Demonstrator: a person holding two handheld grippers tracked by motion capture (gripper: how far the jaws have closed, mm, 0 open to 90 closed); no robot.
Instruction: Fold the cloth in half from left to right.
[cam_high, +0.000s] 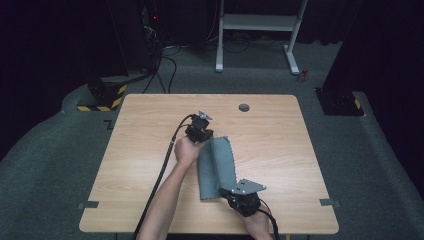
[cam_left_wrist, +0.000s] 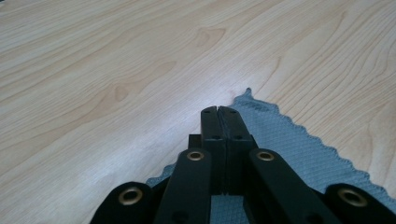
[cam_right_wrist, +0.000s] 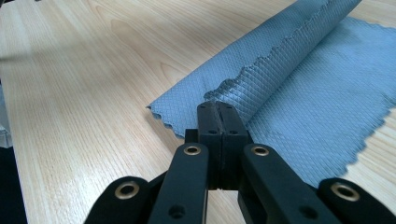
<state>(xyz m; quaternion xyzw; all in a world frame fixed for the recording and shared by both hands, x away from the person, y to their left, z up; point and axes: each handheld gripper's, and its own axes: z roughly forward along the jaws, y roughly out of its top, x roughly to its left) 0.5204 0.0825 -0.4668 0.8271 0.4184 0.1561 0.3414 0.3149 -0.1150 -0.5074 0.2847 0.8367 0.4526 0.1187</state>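
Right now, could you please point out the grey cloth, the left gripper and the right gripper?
grey cloth (cam_high: 206, 172): high view, flat left half.
left gripper (cam_left_wrist: 218, 110): left gripper view, tips of its shut jaws.
right gripper (cam_right_wrist: 217, 106): right gripper view, tips pinching the cloth's fold.

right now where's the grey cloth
In the high view the grey cloth lies half-folded at the wooden table's centre, between the left tongs and right tongs.

Light wood table with a grey grommet, on grey carpet. White desk frame behind, black stands with hazard-striped bases, cables on floor. Dark surroundings.
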